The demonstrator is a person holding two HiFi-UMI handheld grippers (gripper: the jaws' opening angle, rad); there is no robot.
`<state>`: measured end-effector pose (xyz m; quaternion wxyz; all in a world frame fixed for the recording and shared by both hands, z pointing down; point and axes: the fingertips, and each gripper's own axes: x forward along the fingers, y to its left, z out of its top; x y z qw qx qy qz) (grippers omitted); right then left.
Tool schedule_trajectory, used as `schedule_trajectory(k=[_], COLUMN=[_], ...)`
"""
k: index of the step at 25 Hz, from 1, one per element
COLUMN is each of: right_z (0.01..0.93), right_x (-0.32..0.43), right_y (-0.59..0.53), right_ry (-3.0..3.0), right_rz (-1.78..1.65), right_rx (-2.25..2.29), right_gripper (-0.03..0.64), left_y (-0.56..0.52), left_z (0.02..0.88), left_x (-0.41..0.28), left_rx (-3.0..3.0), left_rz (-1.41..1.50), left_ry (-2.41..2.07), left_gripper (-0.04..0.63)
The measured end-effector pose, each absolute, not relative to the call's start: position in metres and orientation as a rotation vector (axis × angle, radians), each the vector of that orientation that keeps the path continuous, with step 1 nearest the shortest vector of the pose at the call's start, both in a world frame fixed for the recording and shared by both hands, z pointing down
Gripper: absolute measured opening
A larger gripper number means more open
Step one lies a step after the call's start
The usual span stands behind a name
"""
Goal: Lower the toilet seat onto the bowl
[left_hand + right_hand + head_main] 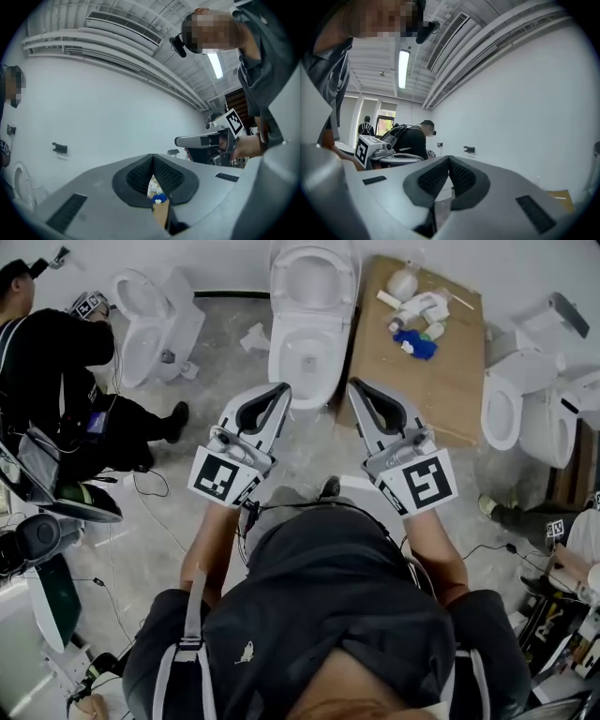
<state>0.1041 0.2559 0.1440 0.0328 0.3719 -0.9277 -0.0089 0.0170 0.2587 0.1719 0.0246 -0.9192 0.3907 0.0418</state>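
Two grippers, both pinched shut on nothing, held just short of the middle toilet.

Your left gripper (279,390) and right gripper (356,385) each have their jaws closed tip to tip with nothing between them. Both point at the white middle toilet (312,334) straight ahead of you, and neither touches it. Its one seat (313,276) looks tipped up at the back above the open bowl (305,357), so it's not lowered yet. I count three toilets clearly: that one, a left toilet (141,324) and a right toilet (511,409). One cardboard sheet (441,381) lies just right of the middle toilet, with one blue thing (415,344) and some white bits on it. One person in black (56,371) is beside the left toilet.
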Motion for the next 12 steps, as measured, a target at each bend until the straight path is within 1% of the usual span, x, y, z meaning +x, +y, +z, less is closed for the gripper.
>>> schedule_trajectory(k=[6, 12], right_z=[0.146, 0.143], right_x=[0.095, 0.071], right_y=[0.234, 0.196], right_ry=[-2.863, -2.817], right_rz=[-0.004, 0.002], right_rx=[1.141, 1.215], right_gripper=[0.008, 0.008], left_y=[0.236, 0.196], left_z=[0.173, 0.169], left_x=[0.01, -0.019], left_rx=[-2.861, -2.882], left_rz=[0.137, 0.144], left_ry=[1.225, 1.188], left_gripper=[0.003, 0.003])
